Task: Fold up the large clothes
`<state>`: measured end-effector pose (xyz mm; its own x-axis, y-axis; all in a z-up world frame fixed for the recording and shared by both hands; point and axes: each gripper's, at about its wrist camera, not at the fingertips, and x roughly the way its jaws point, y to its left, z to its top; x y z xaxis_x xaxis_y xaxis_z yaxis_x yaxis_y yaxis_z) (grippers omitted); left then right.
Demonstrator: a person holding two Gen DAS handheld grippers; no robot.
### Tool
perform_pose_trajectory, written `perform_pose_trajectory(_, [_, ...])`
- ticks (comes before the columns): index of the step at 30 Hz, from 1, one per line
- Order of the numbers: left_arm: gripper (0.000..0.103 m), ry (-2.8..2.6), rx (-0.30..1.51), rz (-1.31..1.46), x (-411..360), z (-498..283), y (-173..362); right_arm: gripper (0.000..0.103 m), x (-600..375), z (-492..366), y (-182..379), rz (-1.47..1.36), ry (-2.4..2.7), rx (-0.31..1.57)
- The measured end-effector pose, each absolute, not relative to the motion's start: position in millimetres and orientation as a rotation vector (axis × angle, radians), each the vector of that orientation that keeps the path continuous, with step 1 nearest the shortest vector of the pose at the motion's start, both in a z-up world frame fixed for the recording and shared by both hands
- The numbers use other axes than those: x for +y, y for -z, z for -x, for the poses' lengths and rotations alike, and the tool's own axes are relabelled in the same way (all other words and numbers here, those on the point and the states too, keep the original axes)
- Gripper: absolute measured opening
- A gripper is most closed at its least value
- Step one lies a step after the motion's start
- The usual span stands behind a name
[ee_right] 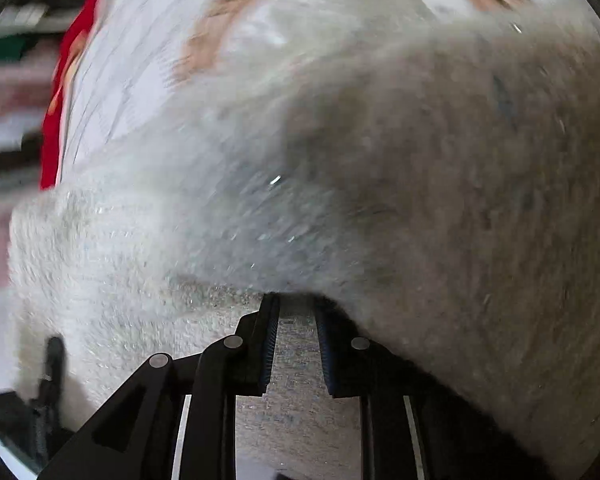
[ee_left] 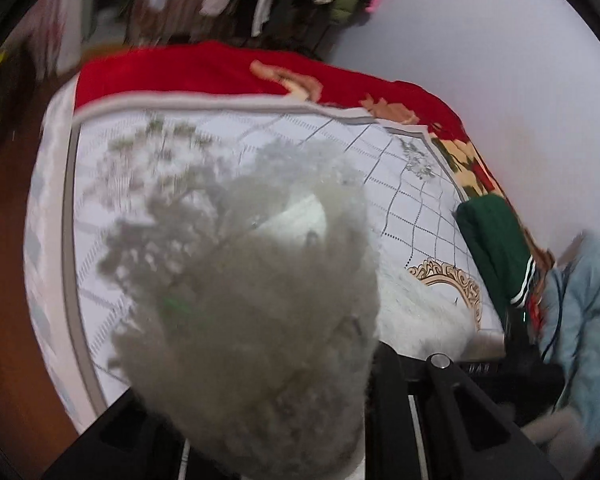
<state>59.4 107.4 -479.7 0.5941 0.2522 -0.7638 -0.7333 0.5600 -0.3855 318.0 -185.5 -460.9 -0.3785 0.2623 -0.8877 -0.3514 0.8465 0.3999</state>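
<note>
- Right gripper (ee_right: 296, 312) is clamped on a fluffy white garment (ee_right: 380, 168), a strip of fleece pinched between its narrow jaws
- Left gripper (ee_left: 300, 360) is mostly buried under a bunched, lifted wad of the same garment (ee_left: 260, 300); its jaws are nearly closed, with the fleece apparently caught between them
- Below, the rest of the garment trails down onto a bed, on a white bedspread (ee_left: 340, 148) with grid lines and flower prints
- A red blanket (ee_left: 220, 68) lies along the bed's far edge
- A folded green garment (ee_left: 496, 248) sits at the bed's right side, beside pale blue cloth (ee_left: 584, 312)
- Both views are blurred
</note>
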Motion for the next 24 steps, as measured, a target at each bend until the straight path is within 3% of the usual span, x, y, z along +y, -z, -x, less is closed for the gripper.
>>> perform_pose_trajectory(3, [0.014,-0.647,0.718,0.697,111,-61,467,0.027,-186,-319,427,0.047,-0.823,1.844])
perform_pose_trajectory(5, [0.014,-0.651,0.713,0.693,114,-60,461,0.054,-214,-323,391,-0.015,-0.865,1.760])
perform_pose_trajectory(6, [0.014,-0.650,0.714,0.688,113,-62,459,0.083,-242,-328,368,-0.041,-0.840,1.684])
perform_pose_trajectory(7, [0.014,-0.651,0.716,0.680,113,-65,458,0.098,-265,-332,356,-0.044,-0.789,1.634])
perform_pose_trajectory(9, [0.014,-0.635,0.718,0.653,106,-72,455,0.098,-320,-337,351,-0.028,-0.653,1.579])
perform_pose_trajectory(12, [0.014,-0.599,0.710,0.576,88,-84,444,0.097,-370,-339,407,-0.011,-0.526,1.716])
perform_pose_trajectory(15, [0.014,-0.550,0.704,0.474,66,-101,430,0.057,-408,-343,472,-0.194,-0.514,1.820])
perform_pose_trajectory(17, [0.014,-0.502,0.704,0.367,45,-113,418,0.055,-419,-341,483,-0.325,-0.530,1.800])
perform_pose_trajectory(19, [0.014,-0.417,0.704,0.285,18,-127,410,0.040,-423,-339,485,-0.380,-0.576,1.802])
perform_pose_trajectory(24, [0.014,-0.145,0.737,0.142,-72,-168,411,0.036,-425,-331,504,-0.486,-0.617,1.856])
